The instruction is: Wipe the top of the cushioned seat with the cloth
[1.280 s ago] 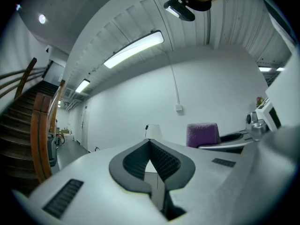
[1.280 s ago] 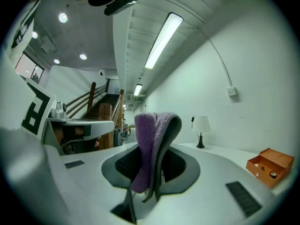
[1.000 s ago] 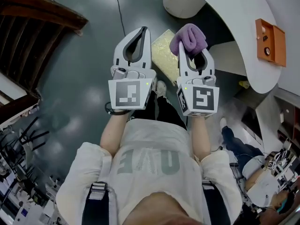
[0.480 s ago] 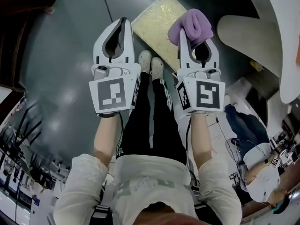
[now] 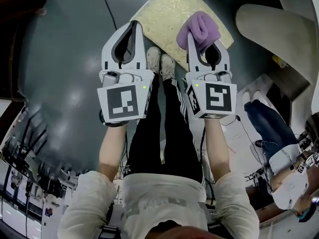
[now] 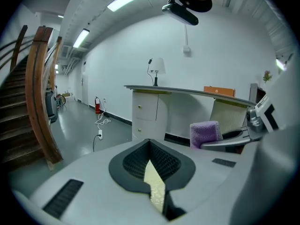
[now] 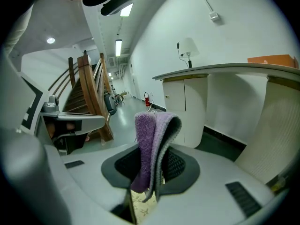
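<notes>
Cushioned seat (image 5: pixel 159 11) lies on floor (image 5: pixel 70 59), ahead of both jaw sets. L gripper (image 5: pixel 133 26): jaws closed, nothing betw. them. R gripper (image 5: pixel 195 38): jaws clamped on folded purple cloth (image 5: pixel 200 28), sticking out past tips.

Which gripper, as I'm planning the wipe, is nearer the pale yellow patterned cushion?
Right. The right gripper, holding the purple cloth, is over the yellow cushion; the left gripper is at its left edge.
</notes>
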Tool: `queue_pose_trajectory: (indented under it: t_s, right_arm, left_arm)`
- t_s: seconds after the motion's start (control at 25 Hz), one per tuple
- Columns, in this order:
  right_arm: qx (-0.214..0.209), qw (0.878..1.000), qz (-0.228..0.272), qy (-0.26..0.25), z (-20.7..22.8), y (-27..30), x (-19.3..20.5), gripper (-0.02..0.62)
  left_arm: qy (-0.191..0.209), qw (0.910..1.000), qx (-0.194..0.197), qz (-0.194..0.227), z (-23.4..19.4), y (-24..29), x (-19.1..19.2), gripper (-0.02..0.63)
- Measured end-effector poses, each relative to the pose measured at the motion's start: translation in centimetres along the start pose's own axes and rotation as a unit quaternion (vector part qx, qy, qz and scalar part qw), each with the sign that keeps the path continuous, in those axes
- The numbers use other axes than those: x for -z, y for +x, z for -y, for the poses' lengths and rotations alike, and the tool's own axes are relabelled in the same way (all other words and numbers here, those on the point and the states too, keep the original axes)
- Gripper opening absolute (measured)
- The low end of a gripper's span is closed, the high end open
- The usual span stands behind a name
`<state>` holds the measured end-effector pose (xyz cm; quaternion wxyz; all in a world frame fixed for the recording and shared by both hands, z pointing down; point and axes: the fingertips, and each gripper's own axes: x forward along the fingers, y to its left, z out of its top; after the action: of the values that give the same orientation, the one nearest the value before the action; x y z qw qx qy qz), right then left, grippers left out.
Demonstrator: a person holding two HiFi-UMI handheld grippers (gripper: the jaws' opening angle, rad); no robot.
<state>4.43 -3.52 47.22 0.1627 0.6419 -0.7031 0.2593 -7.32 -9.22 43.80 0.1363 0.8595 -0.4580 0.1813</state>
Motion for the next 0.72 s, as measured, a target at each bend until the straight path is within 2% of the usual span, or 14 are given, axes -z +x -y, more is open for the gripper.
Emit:
queue_pose_trajectory:
  t_s: [0.2,0.48,0.56,0.72]
  right_arm:
    - [0.005,1.0,0.012,-0.003,-0.3,0.6,-1.2,0.098]
    - [-0.004,1.0,0.009,-0.014,-1.3,1.1,-1.3,0.098]
    - [-0.011,1.0,0.003,0.003,-1.3,1.6,-1.0,0.098]
    - [-0.05,0.993,-0.046,0.093,-0.3,5.4,0.7,0.098]
  left_arm:
    - [0.007,0.9999,0.011,0.01,-0.1,-0.1,-1.2,0.006]
    - [0.013,0.9998,0.007,0.014,-0.9,-0.8,-2.0,0.006]
    - [0.015,0.9998,0.006,0.013,-0.9,-1.0,-1.8,0.006]
    - [0.013,0.9998,0.007,0.009,-0.9,-0.8,-0.7,0.006]
